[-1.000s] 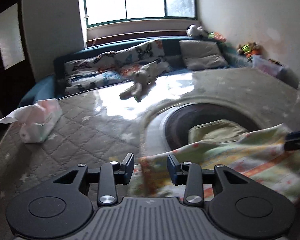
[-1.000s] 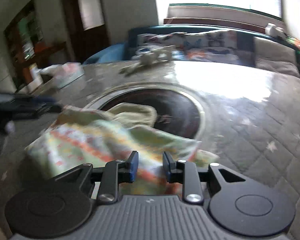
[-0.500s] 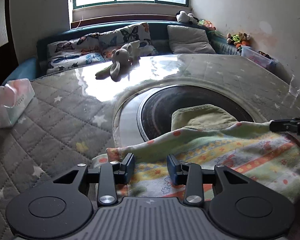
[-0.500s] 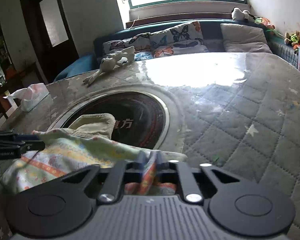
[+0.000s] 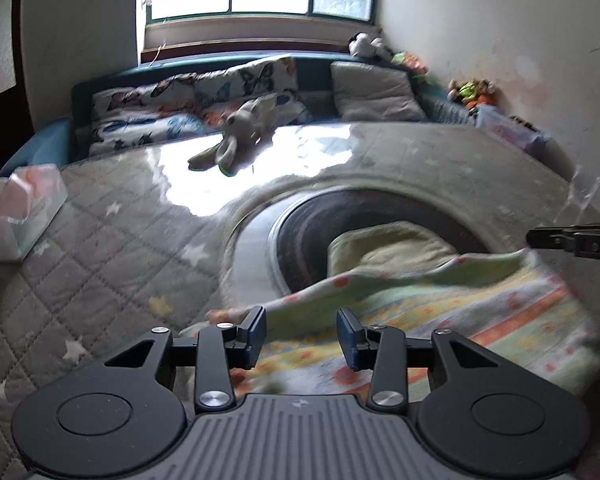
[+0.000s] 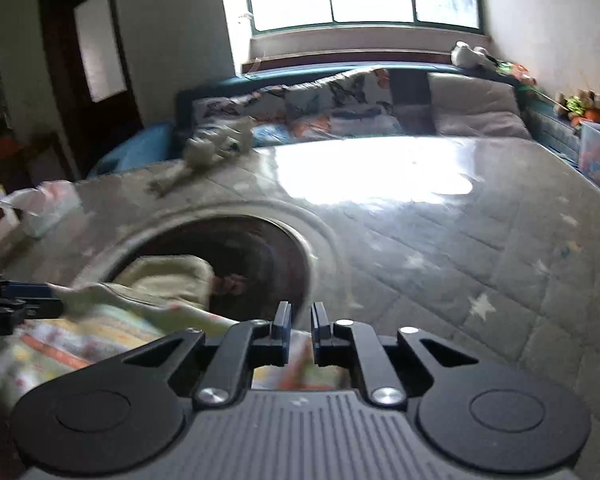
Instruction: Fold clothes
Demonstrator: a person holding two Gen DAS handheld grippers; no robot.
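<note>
A colourful patterned garment [image 5: 440, 320] with a pale green lining lies on the quilted table cover, partly over the dark round hob. My left gripper [image 5: 301, 334] is open, its jaws spread over the garment's near left edge. My right gripper [image 6: 300, 328] has its jaws nearly closed, with a little of the garment's [image 6: 80, 332] cloth showing low between them, and a fold of cloth lifts up. The right gripper's fingers [image 5: 572, 240] show at the right edge of the left wrist view. The left gripper's fingers [image 6: 16, 300] show at the left edge of the right wrist view.
A tissue pack [image 5: 16, 212] lies at the table's left. A plush rabbit [image 5: 240, 132] lies at the far edge. The dark round hob [image 5: 380, 216] sits in the table's middle. A sofa with cushions [image 5: 228, 92] and a window stand behind.
The right gripper closed on the garment's right edge and now lifts it. The left gripper stays open over the left edge. Both views have shifted and blurred.
</note>
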